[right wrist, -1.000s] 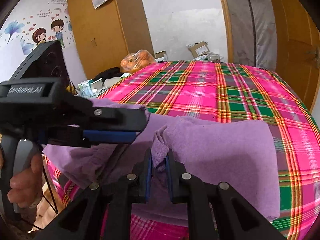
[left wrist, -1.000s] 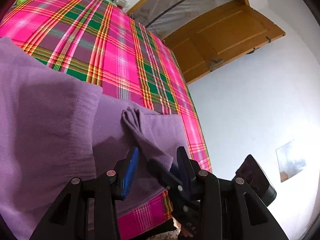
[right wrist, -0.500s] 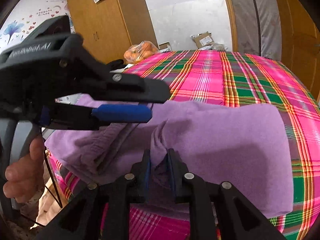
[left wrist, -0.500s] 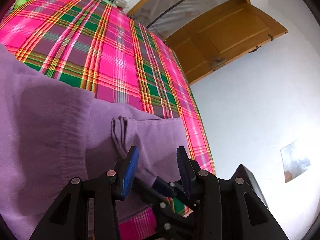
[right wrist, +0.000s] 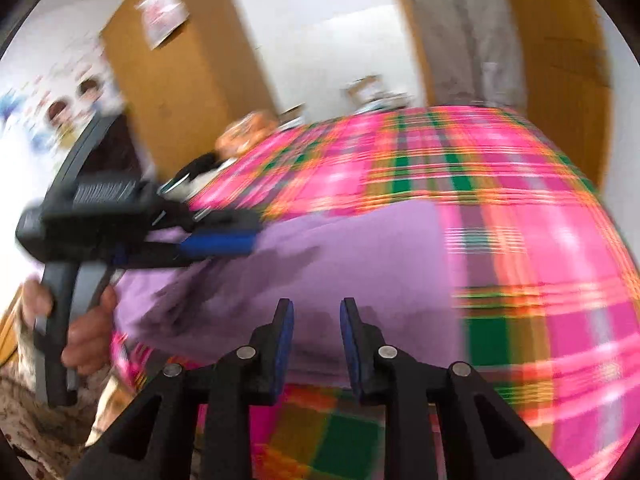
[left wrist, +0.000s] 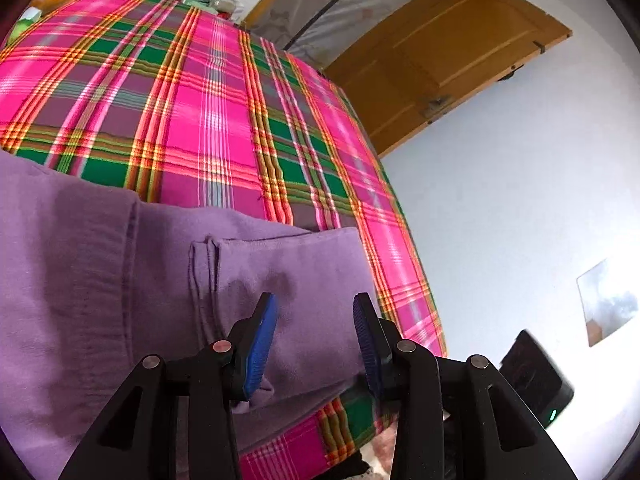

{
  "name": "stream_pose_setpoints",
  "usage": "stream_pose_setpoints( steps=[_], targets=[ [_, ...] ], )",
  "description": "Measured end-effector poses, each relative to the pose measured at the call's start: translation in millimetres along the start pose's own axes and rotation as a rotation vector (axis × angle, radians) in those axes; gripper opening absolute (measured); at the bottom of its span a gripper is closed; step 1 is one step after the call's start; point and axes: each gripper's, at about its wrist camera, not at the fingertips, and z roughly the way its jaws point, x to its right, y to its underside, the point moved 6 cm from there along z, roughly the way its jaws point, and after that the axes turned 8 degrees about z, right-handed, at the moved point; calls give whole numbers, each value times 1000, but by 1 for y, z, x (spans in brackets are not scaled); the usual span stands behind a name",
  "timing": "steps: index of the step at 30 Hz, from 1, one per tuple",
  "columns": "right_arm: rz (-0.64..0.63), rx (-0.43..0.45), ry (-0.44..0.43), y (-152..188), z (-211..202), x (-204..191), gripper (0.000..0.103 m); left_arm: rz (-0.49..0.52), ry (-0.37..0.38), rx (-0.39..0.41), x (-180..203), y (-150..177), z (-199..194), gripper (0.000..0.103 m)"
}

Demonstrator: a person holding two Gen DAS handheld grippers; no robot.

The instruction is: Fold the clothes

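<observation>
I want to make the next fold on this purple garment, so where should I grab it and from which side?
Take the purple garment at its free corner on the plaid bed cover, coming in from the bed's near edge. That corner lies flat and exposed, with bare cover beside it, so one of the fingers could probably slide under. Both the left gripper and right gripper are open above the cloth.
</observation>
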Motion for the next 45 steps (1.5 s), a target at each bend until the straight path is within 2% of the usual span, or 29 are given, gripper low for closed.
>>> stream_pose_setpoints(
  steps=[1, 5, 7, 11, 18, 22, 23, 24, 27, 31, 34, 36, 38, 41, 43, 45],
  targets=[
    [27, 14, 44, -4, -1, 14, 25, 0, -5, -10, -1, 1, 3, 40],
    [110, 34, 122, -17, 6, 48, 30, -1, -30, -52, -5, 8, 12, 40],
    [147, 13, 127, -24, 16, 62, 31, -11, -39, -68, -9, 12, 16, 40],
    [229, -23, 58, -36, 29, 79, 38, -26, -49, -87, -15, 16, 21, 40],
    [318, -114, -45, -46, 54, 90, 38, -29, -49, -98, -16, 18, 22, 41],
    [370, -135, -99, -53, 64, 93, 38, -30, -47, -97, -18, 19, 22, 41],
    [384, -142, -108, -55, 68, 94, 38, -33, -46, -98, -18, 19, 22, 41],
    [389, -145, -122, -56, 69, 93, 28, -36, -44, -98, -19, 19, 21, 41],
    [355, -119, -116, -60, 64, 89, 13, -39, -43, -98, -19, 19, 21, 41],
    [274, -24, -103, -68, 42, 77, 10, -38, -44, -98, -18, 19, 21, 41],
    [243, -33, 2, -73, 52, 83, 5, -31, -46, -98, -18, 19, 21, 41],
    [275, -37, 44, -72, 54, 97, 0, -30, -45, -97, -18, 20, 21, 41],
    [313, -30, 85, -70, 52, 112, 0, -30, -45, -97, -18, 20, 20, 41],
    [351, -32, 69, -66, 45, 120, 1, -24, -52, -101, -18, 21, 18, 41],
    [337, -18, 93, -64, 39, 118, 2, -14, -64, -108, -16, 22, 17, 41],
    [308, 8, 76, -66, 31, 109, 2, -12, -70, -112, -15, 21, 15, 41]
  ],
)
